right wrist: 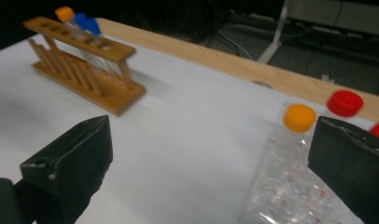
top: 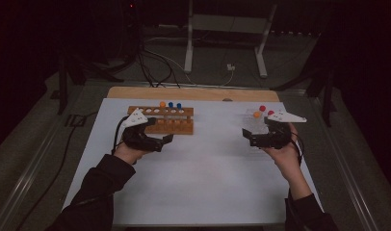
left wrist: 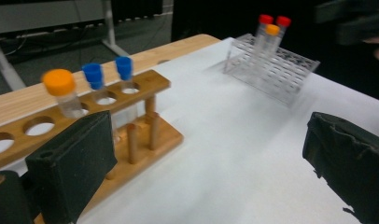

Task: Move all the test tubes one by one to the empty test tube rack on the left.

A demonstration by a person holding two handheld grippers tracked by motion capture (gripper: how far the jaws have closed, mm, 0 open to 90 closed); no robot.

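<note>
White surface, dark room: the right tongs (top: 251, 136), released and empty, sit just beside the clear rack (top: 257, 126) of upright tubes (right wrist: 299, 117) near the right edge, while the left tongs (top: 167, 140), also released, face the wooden rack (top: 167, 120).

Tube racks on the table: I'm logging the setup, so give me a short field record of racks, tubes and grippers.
wooden rack: left side of the white mat, upright
tubes in wooden rack: one orange-capped tube, two blue-capped tubes, side by side; other holes look empty
clear rack: right side of mat
tubes in clear rack: two red-capped tubes, one orange-capped
left gripper: open, holds nothing, in front of wooden rack
right gripper: open, holds nothing, beside clear rack
</note>
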